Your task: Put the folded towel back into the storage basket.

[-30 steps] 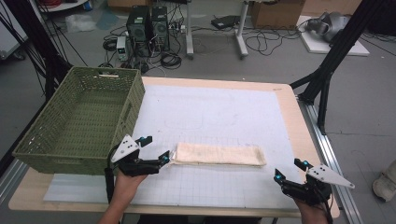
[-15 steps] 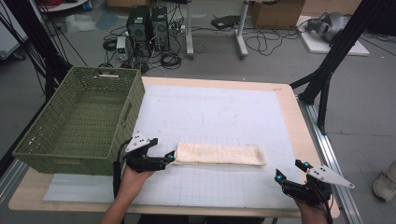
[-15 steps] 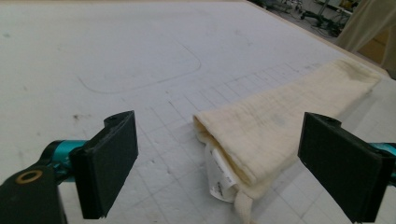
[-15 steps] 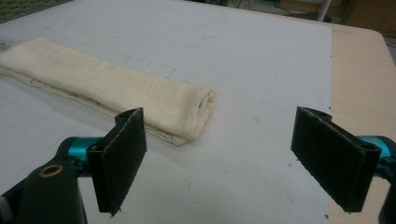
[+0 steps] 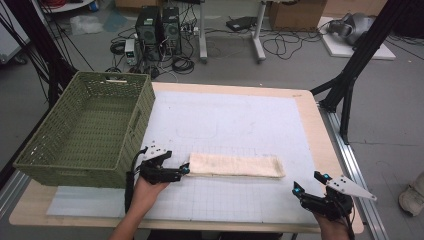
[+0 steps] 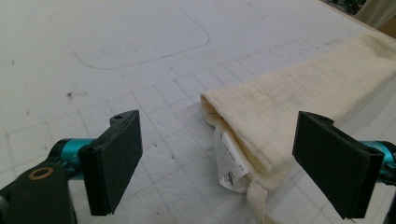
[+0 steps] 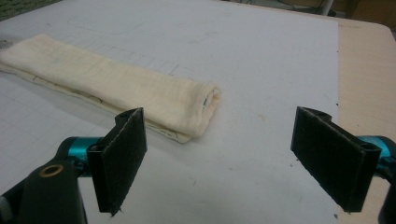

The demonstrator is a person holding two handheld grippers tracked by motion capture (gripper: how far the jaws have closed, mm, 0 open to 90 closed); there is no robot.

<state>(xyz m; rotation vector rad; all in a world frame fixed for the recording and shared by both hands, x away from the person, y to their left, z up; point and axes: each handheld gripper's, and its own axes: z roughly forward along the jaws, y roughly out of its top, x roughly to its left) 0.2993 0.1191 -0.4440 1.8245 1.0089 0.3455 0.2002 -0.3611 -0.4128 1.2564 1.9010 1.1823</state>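
We find the folded cream cloth (image 5: 235,165) lying flat near the table's (image 5: 305,107) front edge, folding apparently done, and the green basket (image 5: 80,131) at the left edge holding nothing. The left claw (image 5: 183,170) sits spread at the cloth's left end, nothing pinched. The right claw (image 5: 308,183) waits spread near the front right corner, so we judge lifting and binning remain.

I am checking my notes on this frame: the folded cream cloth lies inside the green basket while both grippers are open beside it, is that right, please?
Not quite. The folded cream cloth lies flat on the white mat, to the right of the green basket, not inside it, as the high view shows. The rest holds: the left gripper is open at its left end, and the right gripper is open off its right end.
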